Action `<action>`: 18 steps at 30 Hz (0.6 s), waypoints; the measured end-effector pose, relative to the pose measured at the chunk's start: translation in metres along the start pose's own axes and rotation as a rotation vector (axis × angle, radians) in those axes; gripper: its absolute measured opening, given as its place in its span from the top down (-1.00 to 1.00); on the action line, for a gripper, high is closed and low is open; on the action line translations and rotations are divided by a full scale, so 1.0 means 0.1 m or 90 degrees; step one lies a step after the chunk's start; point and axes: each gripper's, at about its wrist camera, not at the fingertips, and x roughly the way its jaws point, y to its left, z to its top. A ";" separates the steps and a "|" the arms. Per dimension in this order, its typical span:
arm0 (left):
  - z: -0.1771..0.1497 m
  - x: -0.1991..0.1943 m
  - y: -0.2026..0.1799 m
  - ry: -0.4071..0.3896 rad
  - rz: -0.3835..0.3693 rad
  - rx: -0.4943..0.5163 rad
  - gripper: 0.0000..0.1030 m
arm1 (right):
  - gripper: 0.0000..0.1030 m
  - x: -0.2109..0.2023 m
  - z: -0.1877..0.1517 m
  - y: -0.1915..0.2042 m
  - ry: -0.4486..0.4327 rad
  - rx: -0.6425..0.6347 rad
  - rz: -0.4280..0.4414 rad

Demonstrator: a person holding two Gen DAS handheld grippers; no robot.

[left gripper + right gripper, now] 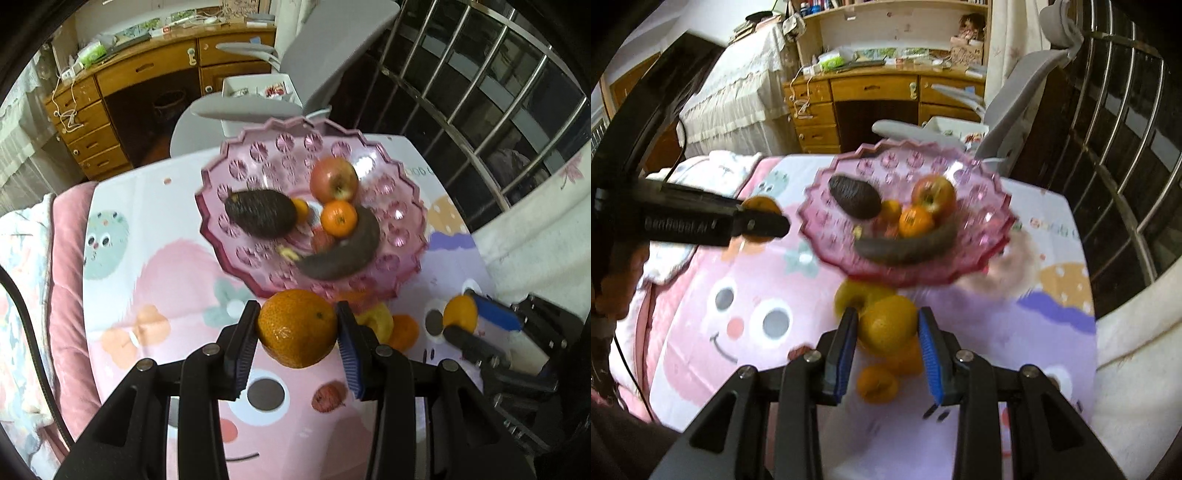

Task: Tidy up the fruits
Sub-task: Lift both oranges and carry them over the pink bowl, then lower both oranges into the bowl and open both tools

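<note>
My left gripper [298,309] is shut on a large orange [297,332], held above the table just in front of the pink fruit bowl [400,206]. From the right wrist view that gripper [764,218] shows at the left with the orange [759,205] behind its finger. My right gripper [888,314] is shut on a smaller yellowish orange [888,326]; it appears at the right in the left wrist view [460,314]. The bowl [986,206] holds an avocado [260,214], an apple [334,179], a tangerine [339,218] and a dark banana [343,254].
Loose on the cartoon-print cloth [166,280] lie a yellow fruit [851,297], two small oranges [877,382] and a small red fruit [325,397]. A grey chair [325,66] stands behind the table, a metal railing [498,92] to the right, a wooden desk [871,92] beyond.
</note>
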 end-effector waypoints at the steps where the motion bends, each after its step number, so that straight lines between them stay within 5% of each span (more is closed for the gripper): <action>1: 0.03 0.01 0.01 -0.003 0.002 -0.002 0.23 | 0.35 0.02 0.06 -0.04 -0.005 0.002 -0.006; 18: 0.40 0.56 0.10 -0.013 0.003 -0.062 0.23 | 0.35 0.73 0.59 -0.74 0.007 0.049 -0.014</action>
